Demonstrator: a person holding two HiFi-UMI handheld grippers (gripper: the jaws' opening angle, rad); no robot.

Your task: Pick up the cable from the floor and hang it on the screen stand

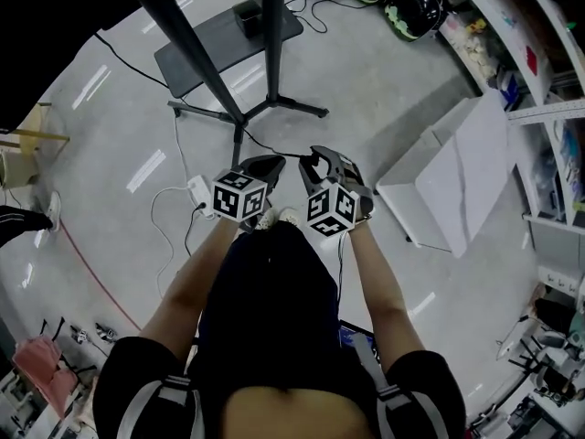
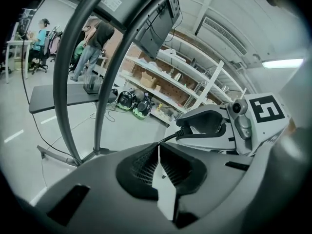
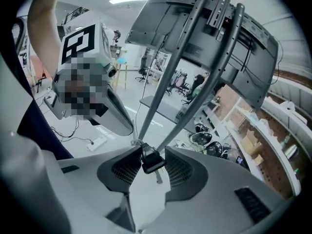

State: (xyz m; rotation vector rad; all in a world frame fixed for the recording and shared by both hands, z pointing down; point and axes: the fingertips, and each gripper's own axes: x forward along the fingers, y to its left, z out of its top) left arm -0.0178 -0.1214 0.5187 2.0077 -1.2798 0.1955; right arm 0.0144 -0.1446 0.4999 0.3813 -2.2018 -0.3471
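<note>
Pale grey floor (image 1: 393, 99) spreads below, with the screen stand (image 1: 271, 62) at the far side. Near its base, the left gripper (image 1: 265, 165) has its jaws pinched together on the thin black cable (image 2: 168, 138). Just right of it, the right gripper (image 1: 315, 163) has its jaws clamped on the cable's plug (image 3: 152, 161).

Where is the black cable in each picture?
Head view: the cable is a thin line at the centre, between the left gripper and right gripper.
Left gripper view: just right of centre, leading from the near jaws to the right gripper.
Right gripper view: its plug sits low centre, between the jaws.
Shared landmark: the grey screen stand.
</note>
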